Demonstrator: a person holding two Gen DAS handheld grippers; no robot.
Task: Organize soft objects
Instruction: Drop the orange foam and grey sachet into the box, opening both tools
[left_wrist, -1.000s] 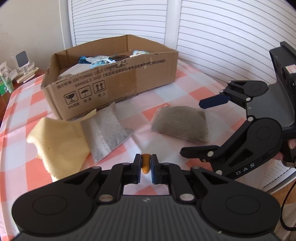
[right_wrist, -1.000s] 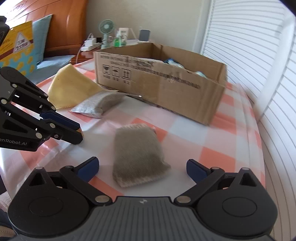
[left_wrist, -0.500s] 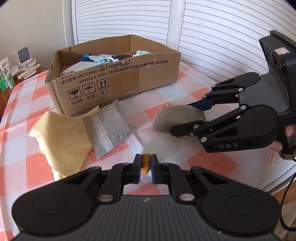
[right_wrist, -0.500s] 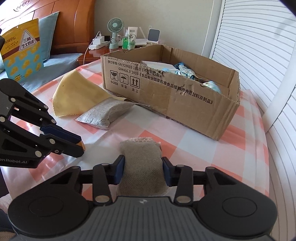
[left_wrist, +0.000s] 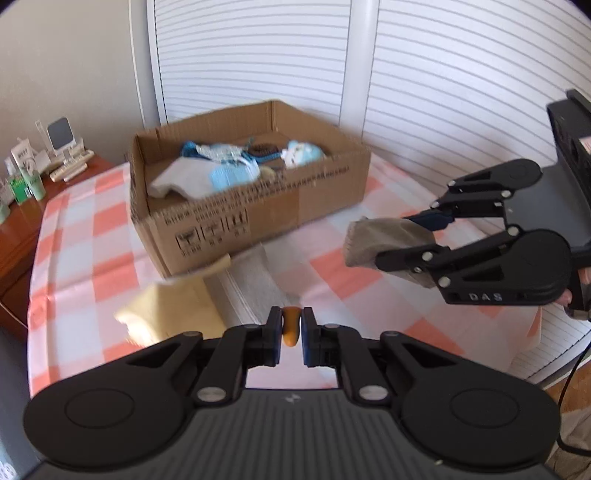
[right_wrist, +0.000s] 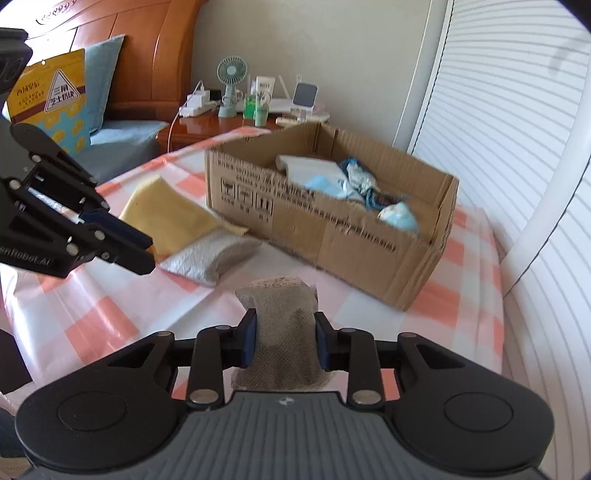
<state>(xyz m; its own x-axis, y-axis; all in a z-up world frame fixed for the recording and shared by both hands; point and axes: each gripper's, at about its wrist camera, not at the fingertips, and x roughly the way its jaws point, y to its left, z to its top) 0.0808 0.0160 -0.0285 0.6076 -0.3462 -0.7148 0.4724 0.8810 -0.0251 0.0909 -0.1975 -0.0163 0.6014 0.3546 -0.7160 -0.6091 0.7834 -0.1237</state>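
My right gripper (right_wrist: 284, 332) is shut on a brown-grey fabric pouch (right_wrist: 280, 299) and holds it off the checked tablecloth. The left wrist view shows that gripper (left_wrist: 402, 242) at the right with the pouch (left_wrist: 373, 236) sticking out toward the box. A small orange piece (left_wrist: 290, 330) is pinched in my shut left gripper (left_wrist: 290, 321), which also appears at the left of the right wrist view (right_wrist: 147, 256). A light grey pouch (right_wrist: 214, 254) and a yellow cloth (right_wrist: 166, 214) lie on the table in front of the open cardboard box (right_wrist: 332, 229), which holds white and blue soft items.
White slatted shutters (left_wrist: 461, 110) stand behind and to the right of the table. A wooden nightstand (right_wrist: 199, 129) with a small fan (right_wrist: 231, 85) and bottles is beyond the box. A bed with a blue pillow (right_wrist: 103, 77) is at the left. The table edge (left_wrist: 532, 332) drops off near my right gripper.
My right gripper closed on the brown-grey pouch and lifted it off the table. Both grippers rose, so the box's inside now shows. The left gripper stayed shut on the orange piece.
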